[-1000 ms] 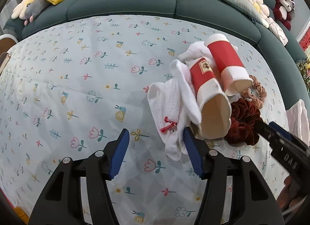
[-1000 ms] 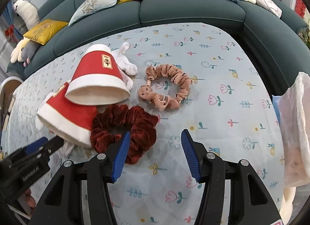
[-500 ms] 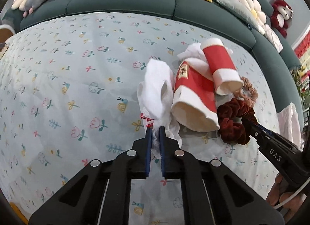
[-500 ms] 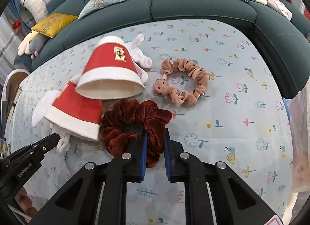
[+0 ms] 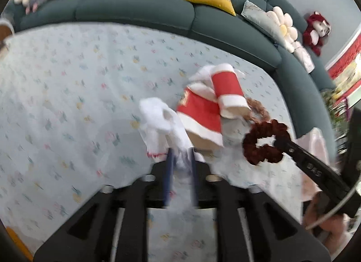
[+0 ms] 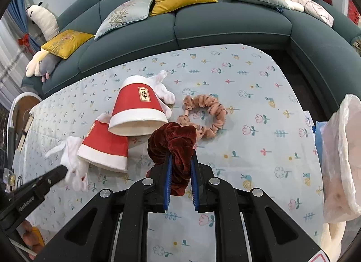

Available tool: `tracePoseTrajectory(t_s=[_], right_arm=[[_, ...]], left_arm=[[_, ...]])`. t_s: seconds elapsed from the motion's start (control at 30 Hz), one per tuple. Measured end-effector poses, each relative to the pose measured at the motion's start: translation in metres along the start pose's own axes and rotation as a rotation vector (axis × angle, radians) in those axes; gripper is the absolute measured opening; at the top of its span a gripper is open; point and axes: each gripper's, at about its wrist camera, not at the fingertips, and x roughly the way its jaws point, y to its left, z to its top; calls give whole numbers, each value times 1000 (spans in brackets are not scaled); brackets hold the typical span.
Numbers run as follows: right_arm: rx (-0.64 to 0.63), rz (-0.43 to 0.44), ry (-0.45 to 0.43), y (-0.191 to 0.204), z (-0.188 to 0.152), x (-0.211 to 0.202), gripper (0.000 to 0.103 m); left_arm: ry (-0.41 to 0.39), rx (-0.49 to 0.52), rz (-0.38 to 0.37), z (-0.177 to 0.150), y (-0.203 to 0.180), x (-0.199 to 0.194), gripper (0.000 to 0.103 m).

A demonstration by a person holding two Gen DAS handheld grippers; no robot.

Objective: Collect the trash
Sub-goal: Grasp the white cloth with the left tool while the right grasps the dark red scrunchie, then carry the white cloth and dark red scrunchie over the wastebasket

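Note:
A white glove (image 5: 155, 115) with a red cuff edge hangs off the flowered tablecloth (image 5: 67, 95). Its lower end sits between the blue pads of my left gripper (image 5: 180, 151), whose jaws are opening; the picture is blurred. In the right wrist view my right gripper (image 6: 180, 156) is shut on a dark red velvet scrunchie (image 6: 173, 140), raised above the cloth. Two red and white paper cups (image 6: 137, 108) (image 6: 103, 147) lie on their sides, one overlapping the other. A second white glove (image 6: 162, 88) lies behind the far cup.
A pink-brown scrunchie (image 6: 209, 113) lies on the cloth right of the cups. A translucent plastic bag (image 6: 338, 149) stands open at the table's right edge. A teal sofa (image 6: 225, 20) with cushions and plush toys curves around the far side.
Both grippers closed, the left on the white glove and the right on the dark red scrunchie. Both then rose, lifting the glove and scrunchie off the tablecloth. The left pads now stand wider apart.

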Motion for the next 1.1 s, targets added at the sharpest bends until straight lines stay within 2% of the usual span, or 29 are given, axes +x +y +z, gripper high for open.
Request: tracePoseTrajectory(t_s=[0.03, 0.1, 0.17, 0.33, 0.53, 0.63, 0.8, 1.03, 1.1], right_arm=[[0, -4, 2, -1, -1, 0, 14], [6, -2, 4, -3, -3, 0, 14], [18, 5, 7, -4, -4, 2, 14], [18, 7, 9, -3, -5, 3, 14], [5, 4, 11, 1, -8, 6, 14], [8, 8, 11, 4, -9, 7, 14], [3, 8, 16, 6, -13, 8, 14], [5, 4, 15, 5, -15, 4, 14], [7, 5, 14, 4, -15, 4, 14]], left_arm=[[0, -15, 27, -2, 2, 0, 56], [-33, -10, 96, -4, 8, -3, 54], [-28, -23, 138, -2, 19, -1, 54], [-25, -93, 199, -3, 46, 5, 54], [-40, -170, 234, -3, 77, -2, 54], [-37, -193, 229, -4, 83, -4, 54], [-14, -92, 217, -9, 55, 9, 54], [-31, -35, 92, -7, 8, 13, 55], [-23, -12, 96, -5, -4, 19, 55]])
